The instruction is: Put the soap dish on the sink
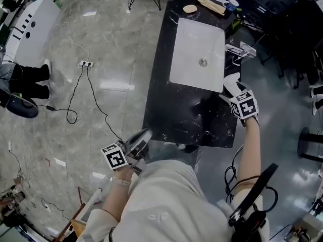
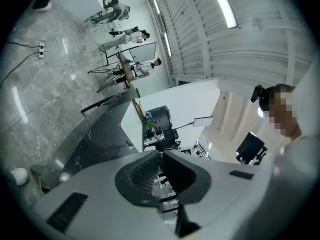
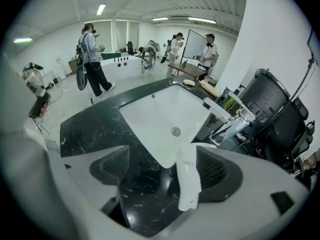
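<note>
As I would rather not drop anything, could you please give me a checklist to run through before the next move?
1. Right tongs clamped on soap dish: not ok; jaws apart, dish against one pad only.
2. Dish supported from below: cannot tell.
3. Left tongs shut and empty: ok.
4. Bare counter beside sink: ok.
5. Faucet apart from the dish: ok.
</note>
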